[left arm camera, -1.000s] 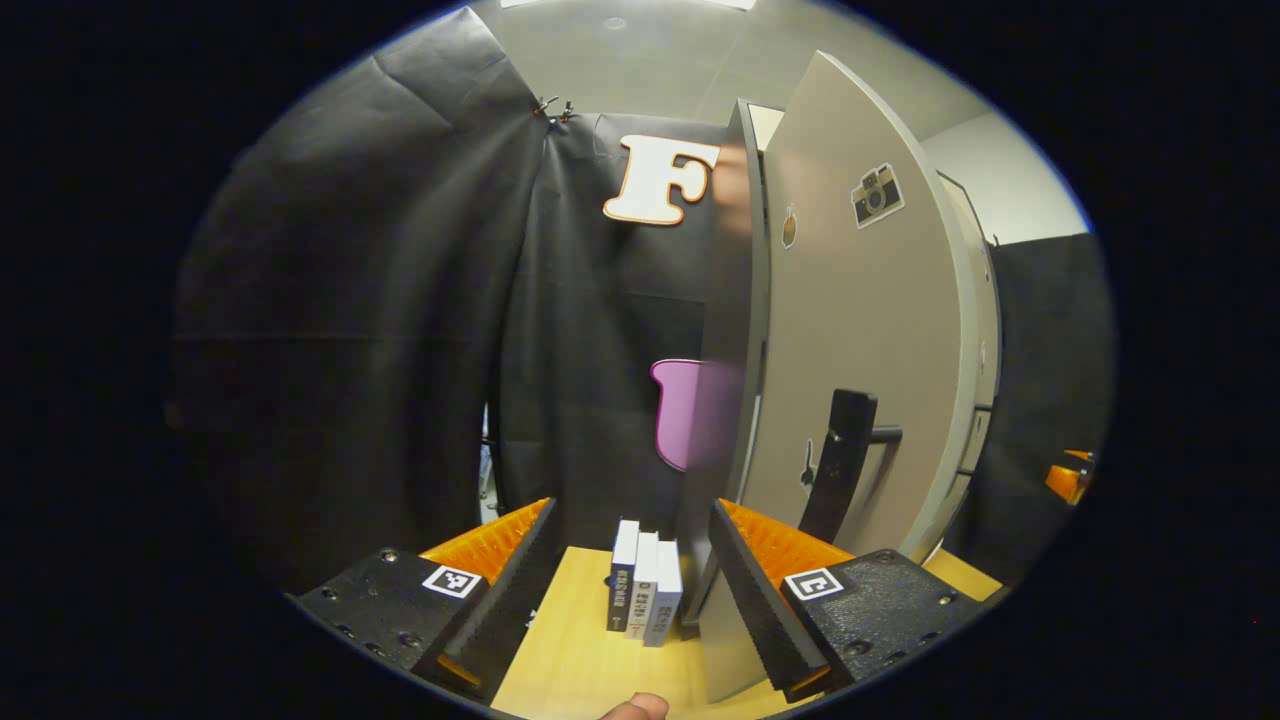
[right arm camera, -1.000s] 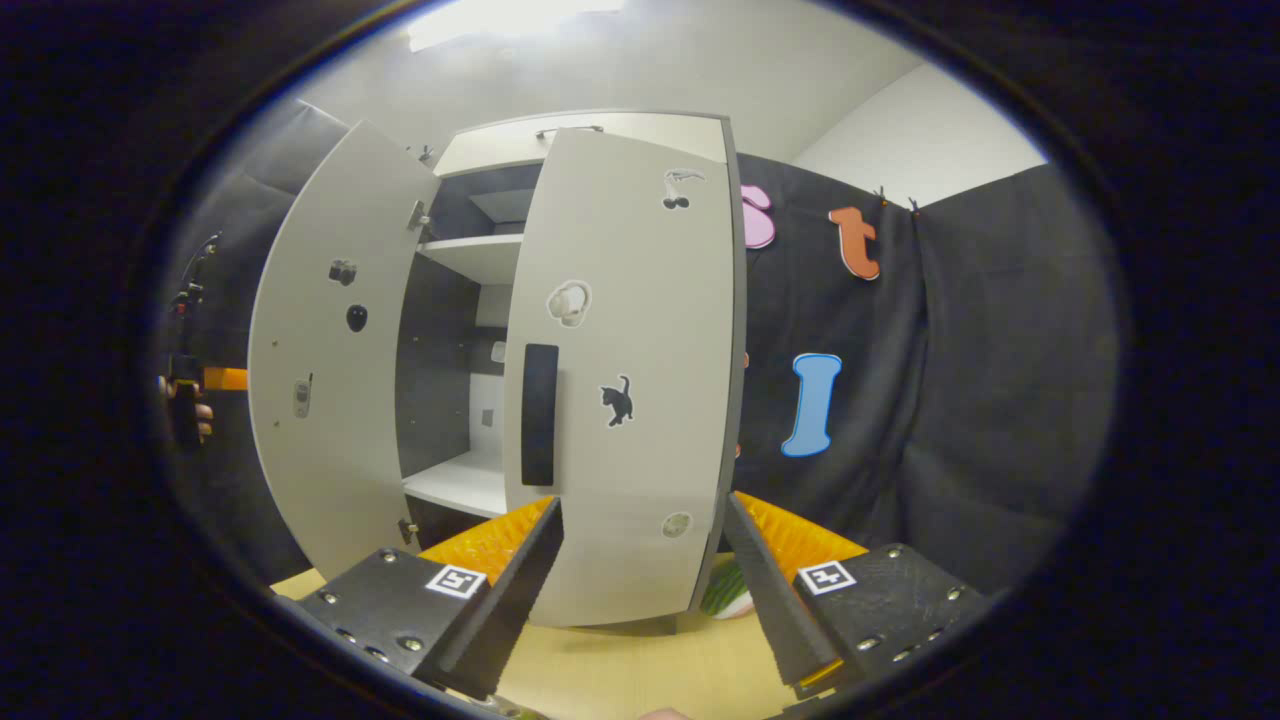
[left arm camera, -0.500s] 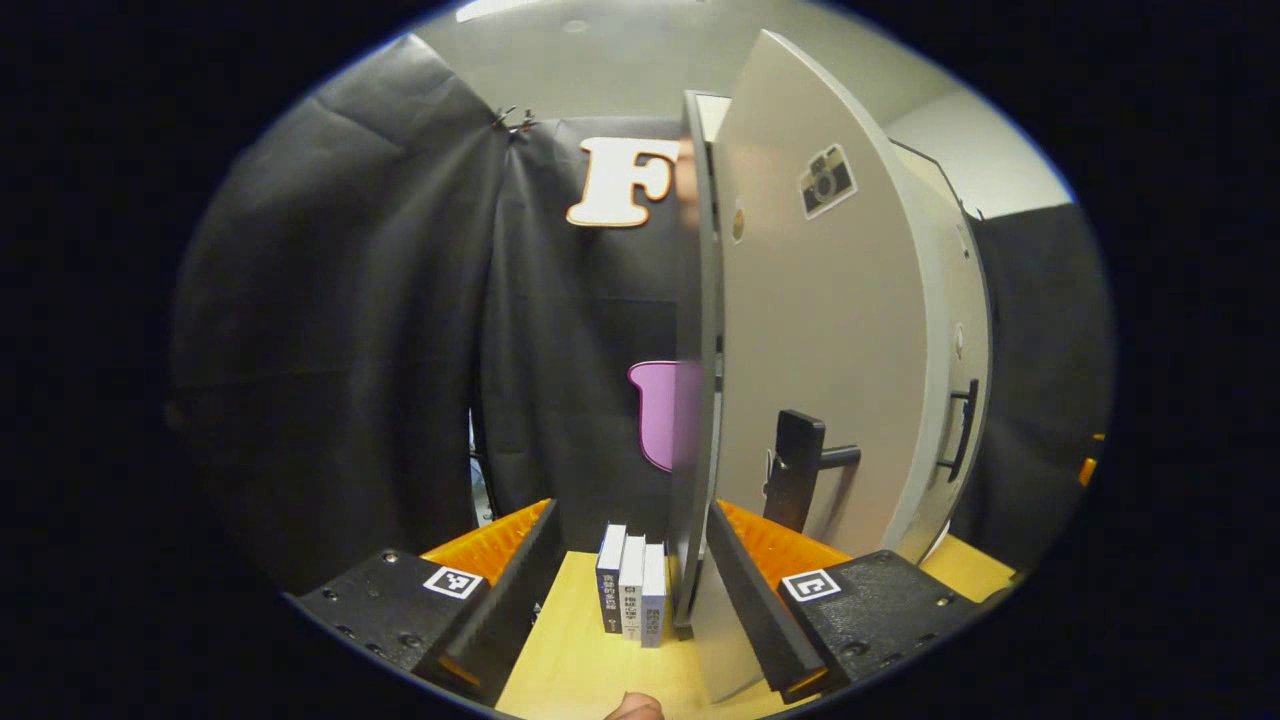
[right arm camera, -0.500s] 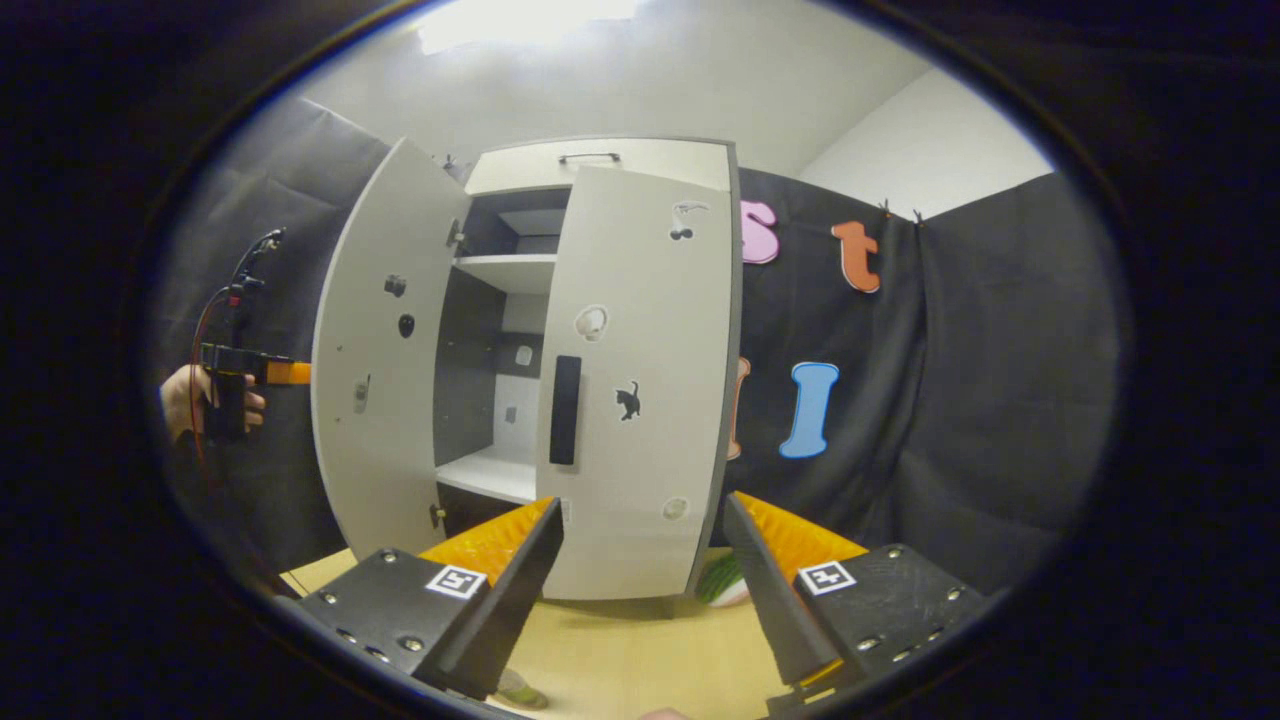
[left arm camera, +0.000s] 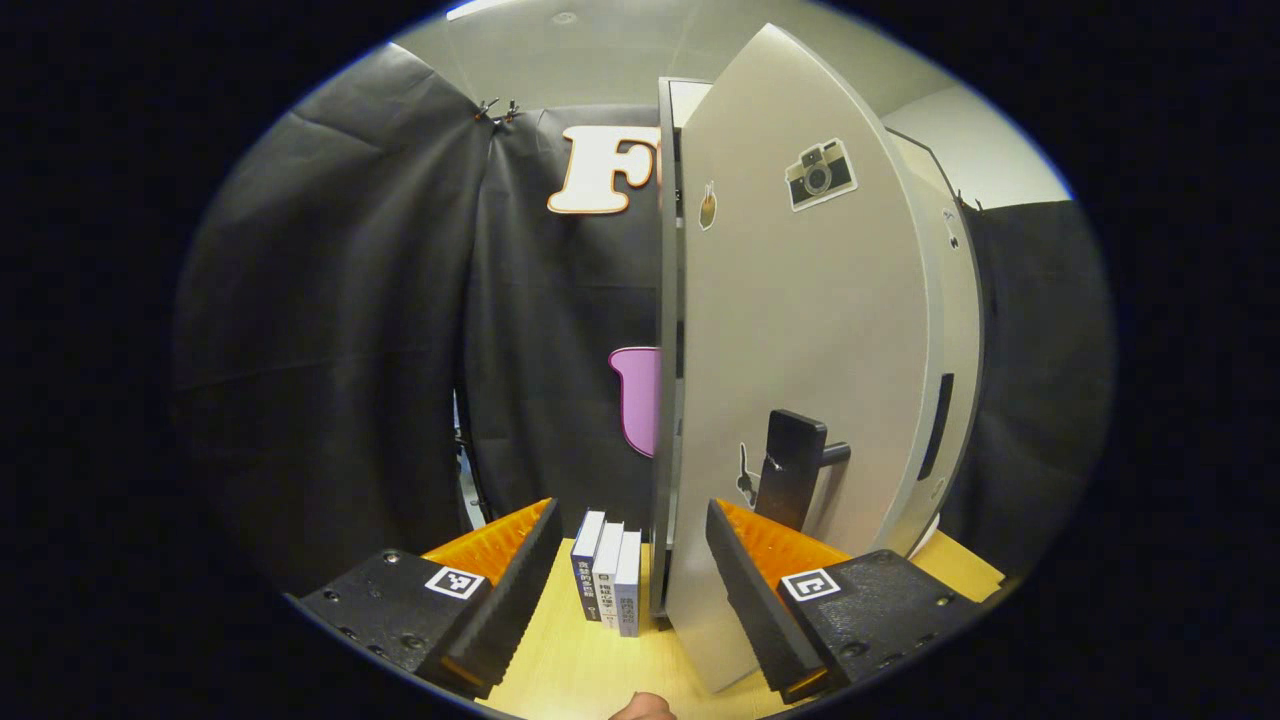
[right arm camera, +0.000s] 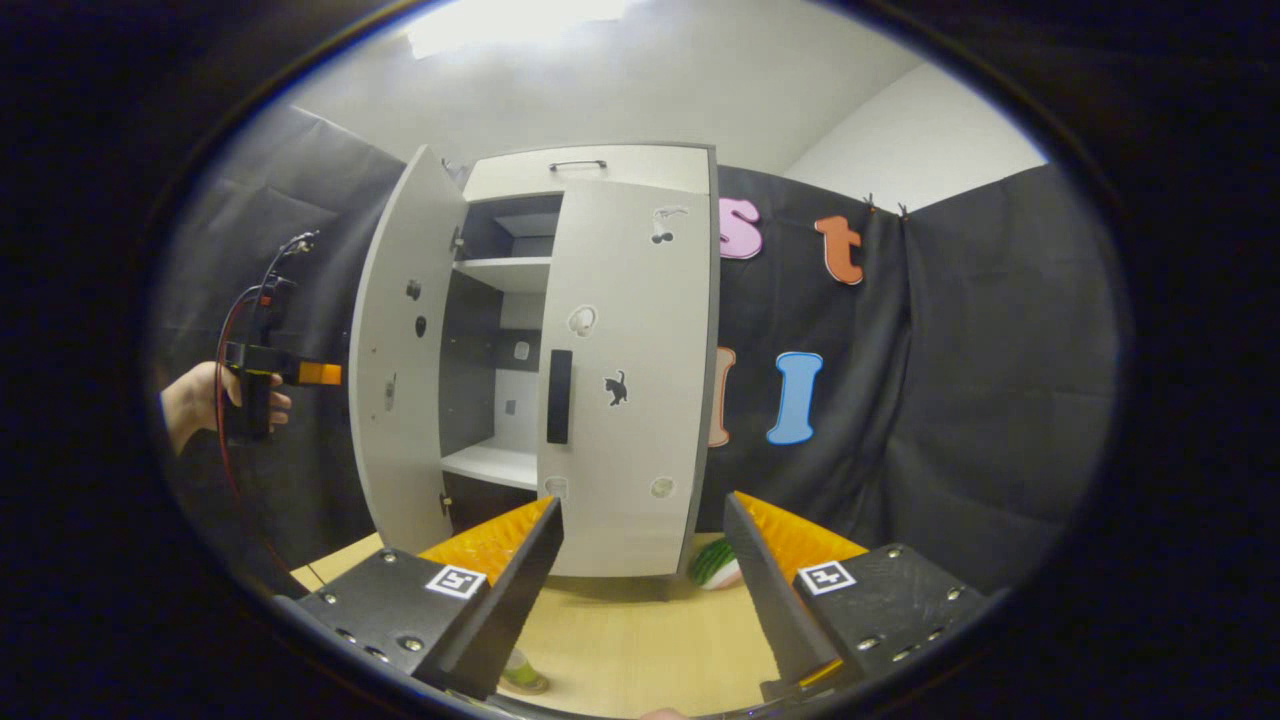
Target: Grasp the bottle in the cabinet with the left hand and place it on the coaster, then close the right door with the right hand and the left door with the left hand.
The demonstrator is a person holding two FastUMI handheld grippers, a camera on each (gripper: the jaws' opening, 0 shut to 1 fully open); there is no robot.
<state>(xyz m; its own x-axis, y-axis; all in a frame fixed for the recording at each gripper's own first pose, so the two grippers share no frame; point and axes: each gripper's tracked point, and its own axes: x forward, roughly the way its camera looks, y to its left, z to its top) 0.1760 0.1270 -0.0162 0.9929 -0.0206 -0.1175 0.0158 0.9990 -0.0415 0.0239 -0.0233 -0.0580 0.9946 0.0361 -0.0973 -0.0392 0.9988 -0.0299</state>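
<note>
Right gripper view, centre: pale grey right cabinet door (right arm camera: 625, 390) nearly shut, left door (right arm camera: 400, 350) ajar — both grippers, right gripper (right arm camera: 640, 590) and left gripper (left arm camera: 630, 585), gape empty.

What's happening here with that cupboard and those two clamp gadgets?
A person holds a two-finger gripper in each hand in front of a pale grey two-door cabinet on a light wooden table. The right door looks nearly shut; the left door stands partly open. The left gripper, jaws open, sits at that door's outer face beside its black handle, seemingly pushing it. The right gripper hangs back, jaws open, holding nothing. Three small books stand beside the cabinet.
</note>
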